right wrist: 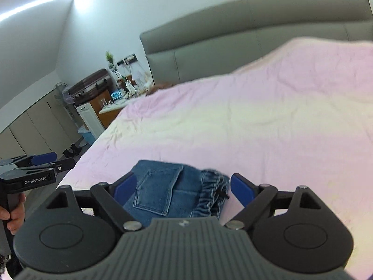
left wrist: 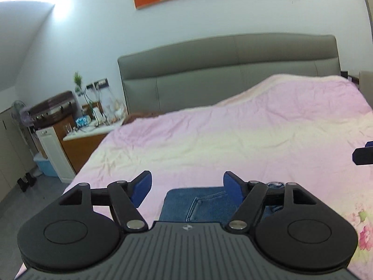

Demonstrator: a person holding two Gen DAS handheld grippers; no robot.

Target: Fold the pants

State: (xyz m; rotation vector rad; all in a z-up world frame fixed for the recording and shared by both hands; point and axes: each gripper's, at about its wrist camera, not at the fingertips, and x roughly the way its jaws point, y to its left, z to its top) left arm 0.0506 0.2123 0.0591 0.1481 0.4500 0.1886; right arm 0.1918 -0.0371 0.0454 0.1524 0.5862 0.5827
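Blue denim pants (right wrist: 177, 190) lie folded into a compact stack on the pink bed cover (right wrist: 256, 121), back pocket up and gathered waistband to the right. My right gripper (right wrist: 184, 186) is open above them, blue pads wide apart and touching nothing. In the left wrist view the same pants (left wrist: 198, 203) show low between the fingers of my left gripper (left wrist: 187, 186), which is open and holds nothing. The left gripper also appears at the left edge of the right wrist view (right wrist: 42, 163), held by a person's hand (right wrist: 15, 212).
A grey padded headboard (left wrist: 228, 70) backs the bed. Left of the bed stands a cluttered wooden nightstand (left wrist: 86, 135) with a small plant, cables and a fan nearby. A blue bin (left wrist: 45, 165) sits on the floor beside it. Cupboards line the left wall.
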